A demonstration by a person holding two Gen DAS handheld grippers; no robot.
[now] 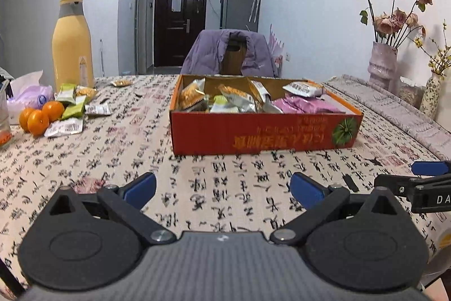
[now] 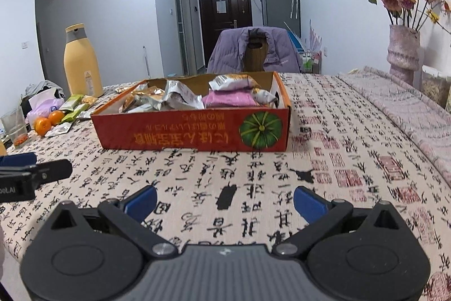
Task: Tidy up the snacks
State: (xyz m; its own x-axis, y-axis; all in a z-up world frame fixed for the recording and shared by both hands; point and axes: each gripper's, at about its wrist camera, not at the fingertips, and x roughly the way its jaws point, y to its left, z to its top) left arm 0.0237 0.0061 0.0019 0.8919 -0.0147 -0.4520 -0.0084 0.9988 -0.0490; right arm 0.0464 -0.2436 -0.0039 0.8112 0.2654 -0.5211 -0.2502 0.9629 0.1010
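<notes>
Left gripper [image 1: 222,189] and right gripper [image 2: 225,202], jaws spread and empty, hover over the calligraphy-print tabletop [image 1: 225,174] before a red cardboard box [image 1: 262,134] filled with foil snack packets [image 1: 236,100]; more green and white snack packets [image 1: 73,109] lie beside three oranges [image 1: 39,116] at far left.

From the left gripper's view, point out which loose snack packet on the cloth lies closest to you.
The white packet just in front of the oranges. It sits lowest in view, ahead of the green packets and the second white one beyond it.
</notes>
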